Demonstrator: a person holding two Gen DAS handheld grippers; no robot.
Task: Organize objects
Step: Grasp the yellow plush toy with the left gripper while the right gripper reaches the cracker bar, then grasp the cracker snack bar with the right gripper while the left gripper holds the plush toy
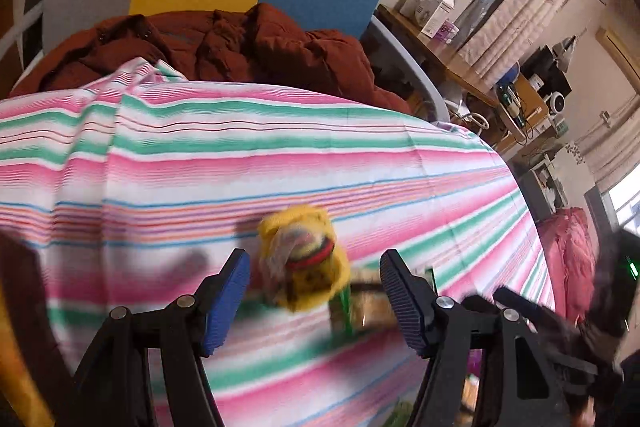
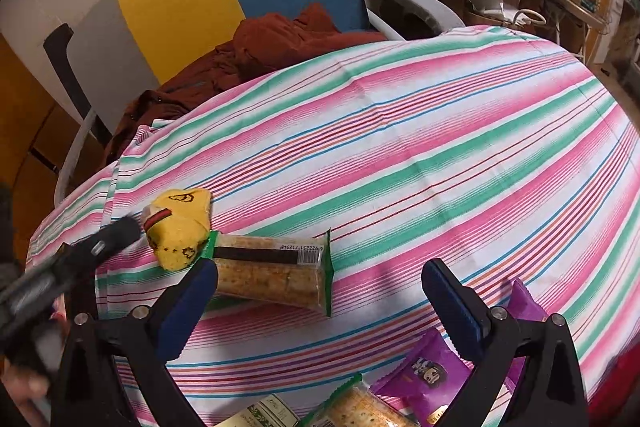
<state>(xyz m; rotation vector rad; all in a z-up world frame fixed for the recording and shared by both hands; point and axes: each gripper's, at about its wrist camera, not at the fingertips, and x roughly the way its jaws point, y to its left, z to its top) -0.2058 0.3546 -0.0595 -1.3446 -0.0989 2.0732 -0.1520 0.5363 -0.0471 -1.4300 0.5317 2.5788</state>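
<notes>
**Yellow toy lying before the open left jaws, cracker pack before the right ones**

In the left wrist view, the left gripper [image 1: 314, 301] is standing with its jaws spread wide, and nothing is pinched between them. The yellow toy [image 1: 304, 259] is lying on the striped cloth [image 1: 240, 155] in the lower centre of the frame, just ahead of the gap between the two blue pads, a little nearer to the left pad. The toy is blurred, so I cannot tell if a pad is touching it. Behind it, toward the right pad, part of the cracker pack [image 1: 368, 307] is showing.

In the right wrist view, the right gripper [image 2: 320, 301] is also holding its jaws spread, gripping nothing. The cracker pack [image 2: 272, 277] is lying flat in the lower centre of the frame, with its left end beside the left blue pad and the rest reaching into the gap. The toy [image 2: 180, 227] is resting at the left end of the pack, touching it, outside the right jaws. The left gripper [image 2: 80, 251] is coming in from the lower left, with its tip near the toy.

At the bottom edge, a purple packet [image 2: 424, 379] and a second cracker pack [image 2: 352, 407] are lying between the right gripper's arms. A brown jacket [image 2: 260, 47] is lying at the upper left, beyond the cloth.
</notes>
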